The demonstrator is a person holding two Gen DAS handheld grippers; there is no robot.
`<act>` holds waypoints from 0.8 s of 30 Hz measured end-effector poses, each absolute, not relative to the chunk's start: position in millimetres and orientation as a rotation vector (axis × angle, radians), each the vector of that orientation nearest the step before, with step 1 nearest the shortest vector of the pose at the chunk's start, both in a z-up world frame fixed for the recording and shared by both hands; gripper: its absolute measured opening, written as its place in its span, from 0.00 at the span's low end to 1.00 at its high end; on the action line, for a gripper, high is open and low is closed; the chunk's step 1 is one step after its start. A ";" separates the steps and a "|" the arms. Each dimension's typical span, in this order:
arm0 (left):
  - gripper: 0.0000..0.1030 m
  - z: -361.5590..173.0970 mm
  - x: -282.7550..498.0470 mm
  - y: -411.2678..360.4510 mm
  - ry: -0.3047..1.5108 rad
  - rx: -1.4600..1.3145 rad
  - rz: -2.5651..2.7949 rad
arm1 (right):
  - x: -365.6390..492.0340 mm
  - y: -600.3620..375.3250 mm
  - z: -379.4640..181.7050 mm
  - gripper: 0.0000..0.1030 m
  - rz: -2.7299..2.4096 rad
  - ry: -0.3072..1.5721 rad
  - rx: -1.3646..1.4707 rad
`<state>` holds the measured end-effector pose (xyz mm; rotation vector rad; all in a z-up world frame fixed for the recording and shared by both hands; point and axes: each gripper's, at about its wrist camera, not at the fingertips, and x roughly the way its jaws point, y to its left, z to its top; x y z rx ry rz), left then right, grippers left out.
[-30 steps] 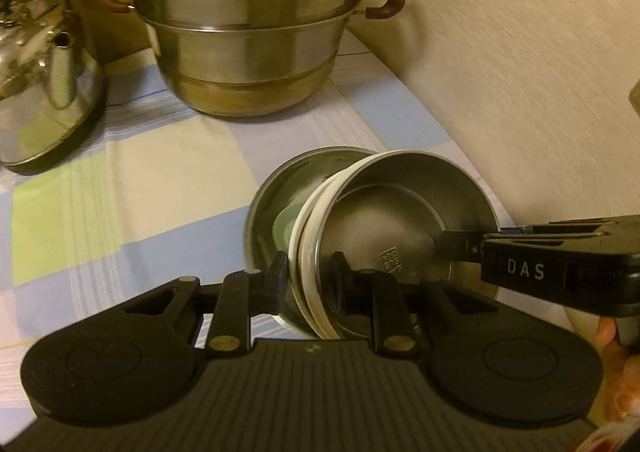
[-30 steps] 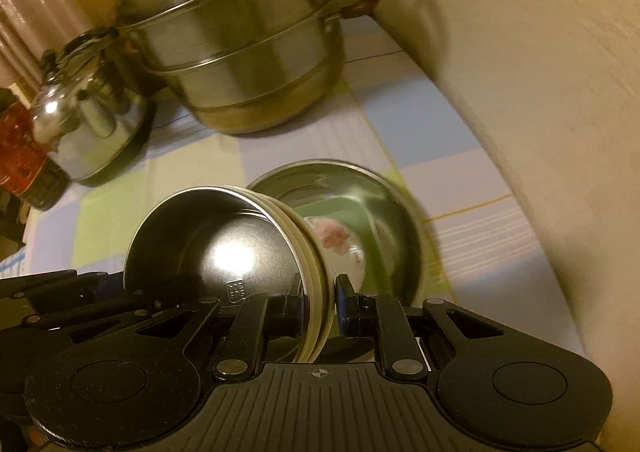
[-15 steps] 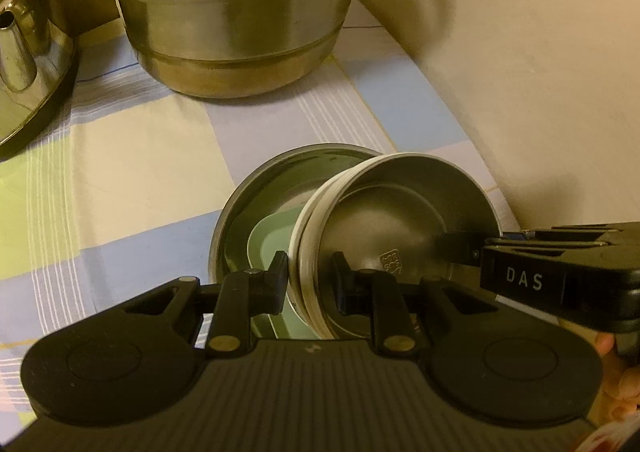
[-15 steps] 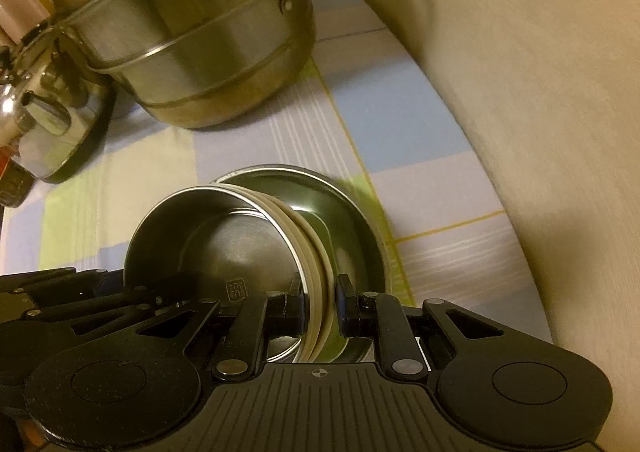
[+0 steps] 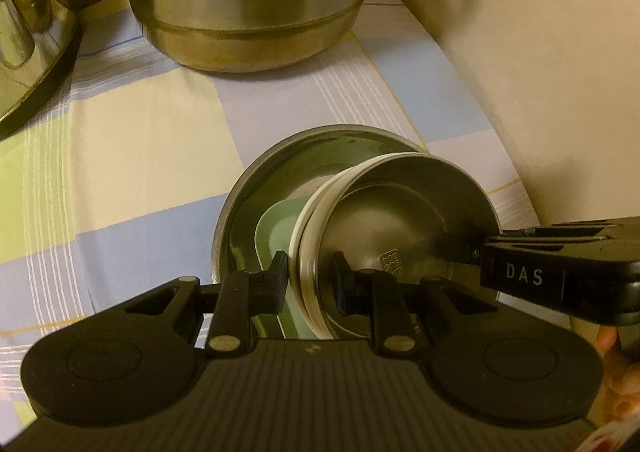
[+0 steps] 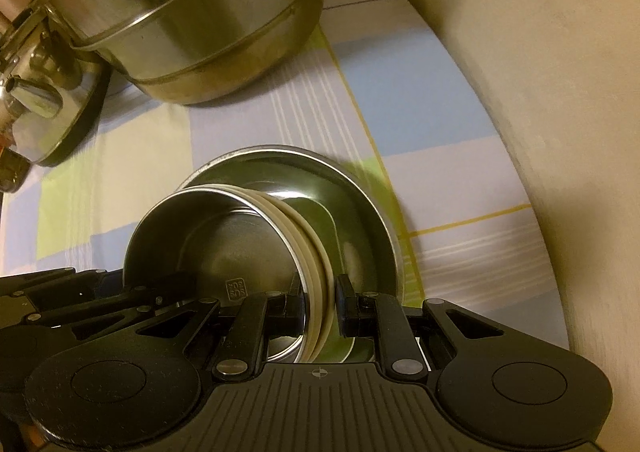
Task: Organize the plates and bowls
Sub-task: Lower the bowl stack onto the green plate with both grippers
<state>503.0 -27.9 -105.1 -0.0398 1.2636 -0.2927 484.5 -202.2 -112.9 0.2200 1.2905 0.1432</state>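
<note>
Both claws, left gripper [image 5: 310,278] and right gripper [image 6: 319,302], clamped the stacked bowls' rims [image 5: 308,252]; checked tablecloth [image 5: 132,156] ahead, cream wall [image 5: 552,52] right.

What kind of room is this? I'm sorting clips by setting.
Probably a home kitchen or dining corner: a steel steamer pot and a kettle stand on a checked tablecloth by a wall, with steel bowls being stacked.

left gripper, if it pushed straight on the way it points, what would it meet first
Probably the pale green rectangular dish inside the large steel basin, directly beyond the left gripper clamping the stacked steel bowls; depth is unclear.
</note>
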 end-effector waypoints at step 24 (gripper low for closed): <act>0.21 -107.6 500.0 -17.7 1.232 -0.052 -0.296 | 483.3 -210.6 -115.3 0.20 0.199 1.260 0.269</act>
